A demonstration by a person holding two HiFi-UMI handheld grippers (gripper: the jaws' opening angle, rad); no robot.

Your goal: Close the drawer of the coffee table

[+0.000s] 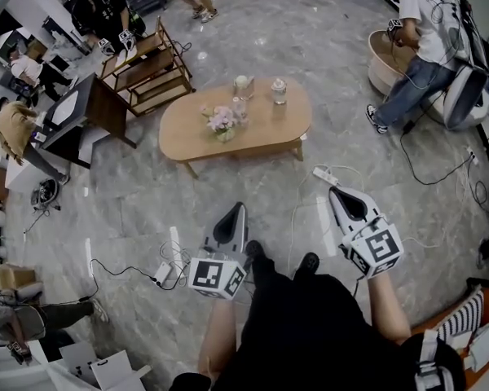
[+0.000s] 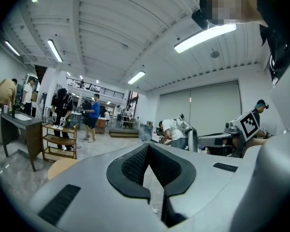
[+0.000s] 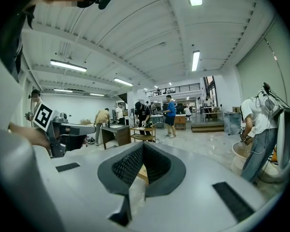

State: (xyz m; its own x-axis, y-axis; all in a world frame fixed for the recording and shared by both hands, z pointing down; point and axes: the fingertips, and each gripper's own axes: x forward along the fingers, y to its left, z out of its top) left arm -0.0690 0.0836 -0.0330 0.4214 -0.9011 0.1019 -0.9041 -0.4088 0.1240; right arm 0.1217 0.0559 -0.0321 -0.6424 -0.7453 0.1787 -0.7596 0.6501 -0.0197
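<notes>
The oval wooden coffee table [image 1: 187,133] stands in the middle of the marble floor in the head view, a few steps ahead of me. A flower pot [image 1: 222,123] and two glass jars [image 1: 278,91] stand on it. I cannot make out its drawer from here. My left gripper [image 1: 238,208] and right gripper [image 1: 334,192] are held level in front of me, well short of the table, both shut with nothing between the jaws. The left gripper view shows its closed tips [image 2: 147,147] and a sliver of the tabletop [image 2: 63,167]. The right gripper's tips [image 3: 143,144] also meet.
A power strip [image 1: 326,174] and white cables lie on the floor between me and the table, another strip [image 1: 164,273] at my left. A wooden shelf [image 1: 147,68] and dark desk [image 1: 85,108] stand left of the table. A person [image 1: 420,39] bends over a tub [image 1: 387,59] at right.
</notes>
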